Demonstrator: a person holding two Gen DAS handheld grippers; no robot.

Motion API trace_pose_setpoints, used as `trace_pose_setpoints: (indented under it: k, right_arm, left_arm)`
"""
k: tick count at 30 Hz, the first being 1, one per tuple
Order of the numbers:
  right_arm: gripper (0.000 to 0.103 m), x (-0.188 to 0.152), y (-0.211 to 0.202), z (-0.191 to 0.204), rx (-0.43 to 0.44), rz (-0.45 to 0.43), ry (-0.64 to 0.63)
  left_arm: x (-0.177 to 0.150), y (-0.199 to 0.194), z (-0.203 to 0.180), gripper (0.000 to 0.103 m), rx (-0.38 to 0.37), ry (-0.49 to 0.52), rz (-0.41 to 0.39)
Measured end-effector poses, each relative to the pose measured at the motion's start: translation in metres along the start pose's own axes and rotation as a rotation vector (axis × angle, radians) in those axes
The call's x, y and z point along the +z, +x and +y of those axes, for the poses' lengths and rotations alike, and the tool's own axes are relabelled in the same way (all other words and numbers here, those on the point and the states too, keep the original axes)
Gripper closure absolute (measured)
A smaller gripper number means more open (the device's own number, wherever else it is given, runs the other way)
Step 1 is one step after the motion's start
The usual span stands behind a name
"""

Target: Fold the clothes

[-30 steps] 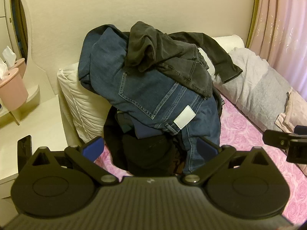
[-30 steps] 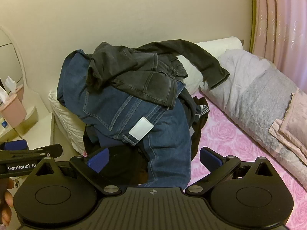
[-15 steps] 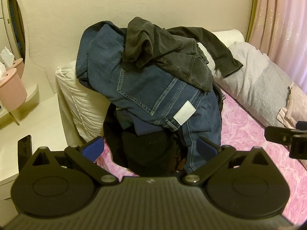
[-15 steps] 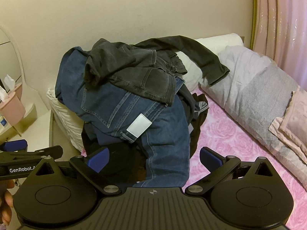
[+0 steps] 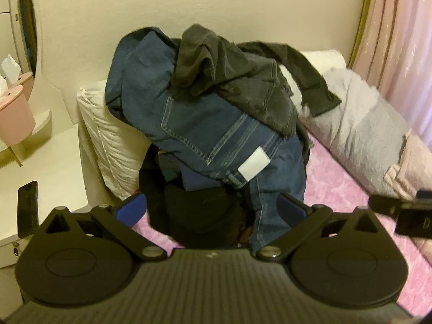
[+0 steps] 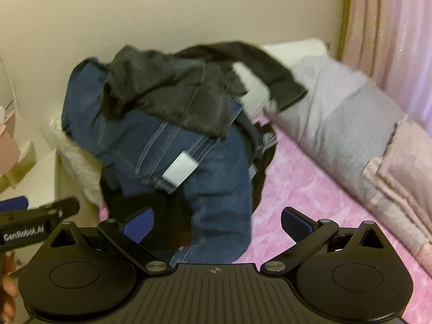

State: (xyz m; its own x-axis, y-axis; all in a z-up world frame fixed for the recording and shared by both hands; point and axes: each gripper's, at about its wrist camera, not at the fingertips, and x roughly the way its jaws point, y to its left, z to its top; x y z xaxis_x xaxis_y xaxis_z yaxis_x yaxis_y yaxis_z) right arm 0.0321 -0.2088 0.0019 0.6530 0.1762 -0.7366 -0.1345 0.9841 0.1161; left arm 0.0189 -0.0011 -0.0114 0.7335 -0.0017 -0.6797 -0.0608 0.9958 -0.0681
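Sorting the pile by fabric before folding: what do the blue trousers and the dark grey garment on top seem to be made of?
Blue trousers: denim, apparently; pale contrast stitching, patch pocket, waistband label. Dark grey garment: likely washed black denim; faded matte surface, stitched seams, though blur leaves it uncertain.

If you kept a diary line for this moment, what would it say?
left hand-held gripper: open, empty | right hand-held gripper: open, empty | clothes pile: unfolded, untouched

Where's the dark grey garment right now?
On top of the clothes pile: the dark grey garment drapes over the blue jeans, centre in both views, one sleeve trailing right toward the grey pillow.
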Motion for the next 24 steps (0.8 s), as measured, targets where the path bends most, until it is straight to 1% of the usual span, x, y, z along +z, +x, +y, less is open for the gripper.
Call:
trace_pose_setpoints:
  k: [2,4,5,6,8,9,12,13,16,19,21,22,24]
  right_arm:
    - [0.0,-0.001,-0.002,-0.007,0.037,-0.019,0.023]
    - [0.0,-0.003,-0.006,-0.015,0.081,-0.062,0.047]
    - [0.0,-0.004,-0.008,-0.015,0.072,-0.082,0.02]
    - [0.0,-0.005,-0.01,-0.015,0.062,-0.103,-0.007]
    - [0.0,-0.006,-0.011,-0.014,0.05,-0.114,-0.052]
    - [0.0,-0.006,-0.011,-0.015,0.05,-0.113,-0.063]
    - [0.0,-0.003,-0.014,-0.023,0.089,-0.12,-0.029]
    - [0.0,-0.002,-0.015,-0.025,0.095,-0.128,-0.02]
    - [0.0,0.005,-0.021,-0.028,0.068,-0.189,-0.018]
    - [0.0,0.021,-0.008,-0.027,0.105,-0.202,-0.045]
    - [0.0,0.032,0.005,-0.023,0.126,-0.227,-0.079]
    - [0.0,0.037,0.013,-0.02,0.131,-0.241,-0.101]
    - [0.0,0.049,0.033,-0.012,0.108,-0.261,-0.155]
  left_arm:
    - [0.0,-0.001,-0.001,0.002,-0.025,-0.004,-0.012]
    - [0.0,-0.002,-0.006,0.002,-0.038,0.027,-0.026]
    - [-0.002,-0.005,-0.011,0.002,-0.032,0.065,-0.061]
    - [-0.003,-0.006,-0.015,0.002,-0.025,0.093,-0.078]
    - [-0.006,-0.009,-0.022,0.002,-0.012,0.145,-0.103]
    - [-0.006,-0.009,-0.023,0.002,-0.015,0.153,-0.1]
    - [-0.003,-0.011,-0.026,0.001,-0.021,0.192,-0.105]
    - [0.0,-0.01,-0.026,0.001,-0.012,0.212,-0.108]
    - [0.013,-0.005,-0.025,0.001,0.024,0.268,-0.119]
    - [0.032,0.007,-0.014,0.001,0.048,0.313,-0.142]
    - [0.047,0.02,-0.006,0.002,0.054,0.373,-0.164]
    - [0.055,0.029,-0.003,0.004,0.058,0.414,-0.174]
    - [0.069,0.053,0.001,0.008,0.072,0.524,-0.203]
